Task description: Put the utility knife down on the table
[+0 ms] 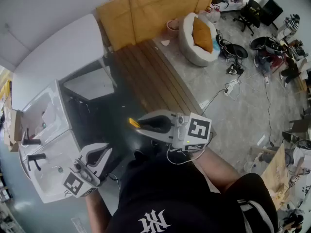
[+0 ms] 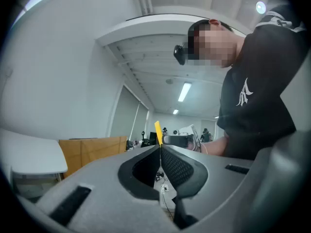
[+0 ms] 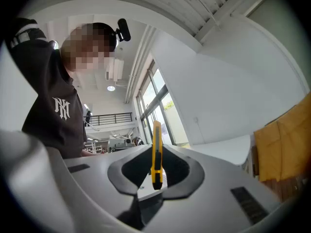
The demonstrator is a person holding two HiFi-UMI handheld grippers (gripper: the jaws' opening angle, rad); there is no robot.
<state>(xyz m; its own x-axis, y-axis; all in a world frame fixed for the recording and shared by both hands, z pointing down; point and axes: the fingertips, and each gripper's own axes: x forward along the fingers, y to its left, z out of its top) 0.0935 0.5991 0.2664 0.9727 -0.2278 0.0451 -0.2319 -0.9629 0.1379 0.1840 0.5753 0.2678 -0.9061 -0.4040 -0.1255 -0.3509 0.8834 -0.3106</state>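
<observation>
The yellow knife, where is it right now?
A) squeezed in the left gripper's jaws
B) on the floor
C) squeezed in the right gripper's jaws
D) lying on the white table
C: the right gripper view shows the utility knife standing upright, clamped between the jaws of the right gripper.
</observation>
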